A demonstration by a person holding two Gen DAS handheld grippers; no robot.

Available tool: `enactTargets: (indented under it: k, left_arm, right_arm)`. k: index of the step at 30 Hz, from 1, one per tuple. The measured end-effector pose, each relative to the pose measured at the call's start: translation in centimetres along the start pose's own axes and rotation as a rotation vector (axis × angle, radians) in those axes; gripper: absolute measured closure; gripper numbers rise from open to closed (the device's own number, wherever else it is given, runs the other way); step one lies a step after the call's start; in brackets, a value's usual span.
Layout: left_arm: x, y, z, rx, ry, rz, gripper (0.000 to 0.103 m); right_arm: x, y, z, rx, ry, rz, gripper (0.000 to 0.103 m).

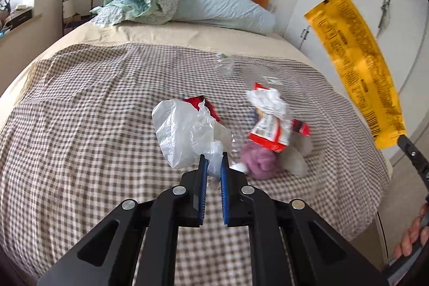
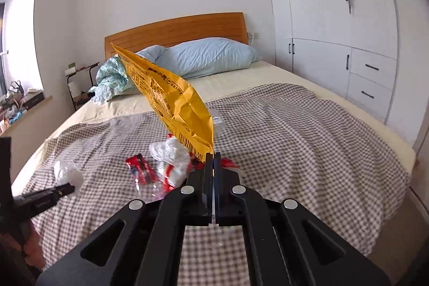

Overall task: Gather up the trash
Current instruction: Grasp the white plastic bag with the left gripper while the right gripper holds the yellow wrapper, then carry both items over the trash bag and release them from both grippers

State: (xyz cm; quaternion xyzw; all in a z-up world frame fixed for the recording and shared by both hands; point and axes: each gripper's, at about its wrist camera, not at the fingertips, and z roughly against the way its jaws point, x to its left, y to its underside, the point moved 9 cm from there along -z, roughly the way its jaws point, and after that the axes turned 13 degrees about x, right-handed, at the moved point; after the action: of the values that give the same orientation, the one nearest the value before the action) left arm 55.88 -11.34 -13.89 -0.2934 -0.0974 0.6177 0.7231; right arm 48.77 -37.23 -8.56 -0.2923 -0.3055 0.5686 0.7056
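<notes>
Your left gripper pinches a crumpled white plastic bag between its blue pads; the bag billows up and to the left of the fingertips, lifted clear of the checked blanket. Just behind the bag, partly hidden by it, lies a red wrapper on the blanket. To the right of your left fingertips and close by sits a heap: a red-and-white snack packet with white crumpled paper on top, resting against something purple and soft. Farther ahead, beyond the heap, a clear plastic bottle lies on the blanket, well apart from the tool.

At the right edge of the left wrist view, your right gripper comes in from below, your right hand around its handle. Its jaws are pressed together on the bottom edge of a long yellow packet, which stands up from the fingertips and leans away to the left, off the bed.

From the right wrist view, the red wrapper and the red-and-white packet lie just left of the right fingertips on the blanket, and the white bag hangs farther left at the tip of the left gripper. Ahead of both tools are a blue pillow and a wooden headboard.
</notes>
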Motion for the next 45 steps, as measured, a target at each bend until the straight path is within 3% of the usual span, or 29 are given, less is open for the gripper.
enactTargets:
  k: [4, 8, 17, 25, 30, 34, 38, 45]
  left_arm:
    - [-6.7, 3.5, 3.6, -0.003, 0.124, -0.117, 0.096]
    - [-12.8, 8.5, 5.3, 0.080, 0.294, -0.168, 0.096]
    - [-25.0, 21.1, 5.1, 0.280, 0.414, -0.352, 0.096]
    - [-32.9, 31.8, -0.8, 0.547, 0.398, -0.452, 0.096]
    - [-34.7, 36.6, -5.0, 0.670, 0.308, -0.518, 0.096]
    - [-35.0, 38.6, -7.9, 0.736, 0.259, -0.530, 0.096]
    - [-34.9, 40.5, -10.4, 0.793, 0.216, -0.522, 0.096]
    - [-35.6, 42.7, -11.7, 0.843, 0.188, -0.557, 0.096]
  right_arm:
    - [-5.6, 3.6, 3.7, 0.037, 0.054, -0.034, 0.102]
    - [-10.5, 7.3, 7.4, 0.053, 0.165, -0.022, 0.102]
    - [-19.1, 17.6, 13.4, 0.171, 0.301, -0.027, 0.102]
    - [-24.3, 31.4, 14.8, 0.357, 0.358, -0.042, 0.102]
    - [-26.2, 41.4, 12.8, 0.507, 0.354, -0.103, 0.102]
    - [-26.6, 47.7, 11.4, 0.606, 0.326, -0.153, 0.102]
    - [-26.2, 51.2, 10.3, 0.669, 0.307, -0.173, 0.102]
    - [-25.6, 53.5, 6.3, 0.745, 0.305, -0.170, 0.102]
